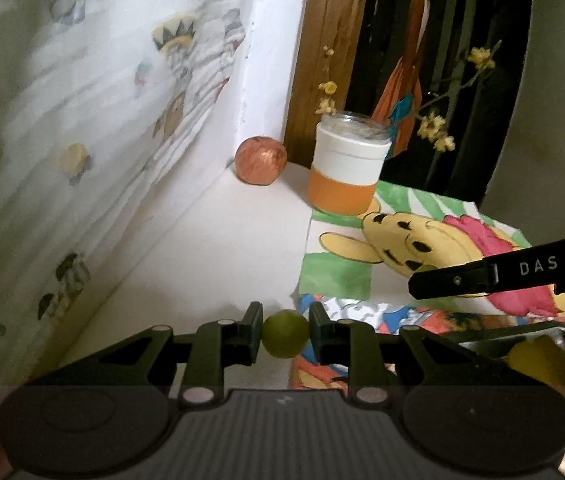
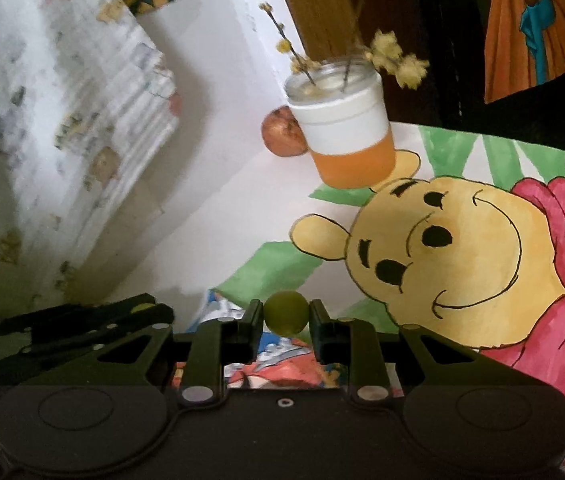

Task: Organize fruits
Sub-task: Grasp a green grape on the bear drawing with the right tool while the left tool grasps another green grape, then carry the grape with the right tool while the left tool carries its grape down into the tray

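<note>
So the whole scene is laid out on a white tabletop point(image 1: 210, 248), pushed into a corner against a wall hung with a patterned cloth point(image 1: 94, 92). Most of the right side is taken up by a big cartoon bear drawing point(image 2: 450, 248), laid flat, with another colourful sheet tucked at its near edge.

At the back, a jar point(image 1: 346, 168) with orange liquid and a white band is parked on the drawing's far corner, dried yellow flower stems stuck in it, so it's probably decor and not part of the sorting. A reddish apple point(image 1: 260, 160) is tucked right in the corner just beside the jar, well apart from both tools and not yet dealt with.

The smallest stuff is what's being handled. A small green fruit point(image 1: 285, 334) is clamped between the narrow jaws of the left gripper point(image 1: 285, 330), held above the table's near edge. A second green fruit point(image 2: 285, 313) is pinched the same way by the right gripper point(image 2: 285, 314), over the near edge of the drawing. Both are gripped across the middle, presumably so the round things can't roll out. Where they're meant to be dropped can't be told for sure.
</note>
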Motion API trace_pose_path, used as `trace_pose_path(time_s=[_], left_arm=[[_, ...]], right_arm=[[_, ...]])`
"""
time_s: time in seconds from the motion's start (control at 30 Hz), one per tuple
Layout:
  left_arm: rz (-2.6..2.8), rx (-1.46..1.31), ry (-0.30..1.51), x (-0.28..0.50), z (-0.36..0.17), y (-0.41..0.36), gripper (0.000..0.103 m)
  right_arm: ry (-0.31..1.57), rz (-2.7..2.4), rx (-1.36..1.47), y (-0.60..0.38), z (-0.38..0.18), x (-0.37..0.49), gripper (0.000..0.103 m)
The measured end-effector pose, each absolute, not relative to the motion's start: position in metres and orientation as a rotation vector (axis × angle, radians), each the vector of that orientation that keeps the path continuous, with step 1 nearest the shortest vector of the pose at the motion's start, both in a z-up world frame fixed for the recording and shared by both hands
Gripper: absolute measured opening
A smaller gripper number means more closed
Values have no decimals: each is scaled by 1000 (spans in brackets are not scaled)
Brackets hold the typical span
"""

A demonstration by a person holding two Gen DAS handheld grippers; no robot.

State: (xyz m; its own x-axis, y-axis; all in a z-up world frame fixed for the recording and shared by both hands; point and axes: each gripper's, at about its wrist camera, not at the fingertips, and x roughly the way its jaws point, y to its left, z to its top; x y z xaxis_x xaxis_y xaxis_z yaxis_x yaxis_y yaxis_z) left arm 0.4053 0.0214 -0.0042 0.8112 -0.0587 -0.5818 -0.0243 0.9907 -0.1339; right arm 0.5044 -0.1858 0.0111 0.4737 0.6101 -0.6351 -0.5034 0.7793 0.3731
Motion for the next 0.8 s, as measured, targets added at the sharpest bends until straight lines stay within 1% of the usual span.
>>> trace_pose_path(time_s=[0.4, 0.57, 0.8], left_arm=[[-94, -157, 578, 378, 31, -1, 28], [-146, -165, 591, 371, 31, -20, 28], [-208, -139, 626, 364, 20, -47, 28]], right_arm=[[775, 714, 168, -218, 51, 455, 27], [752, 701, 153, -242, 54, 427, 27], [694, 630, 129, -277, 44, 401, 27]])
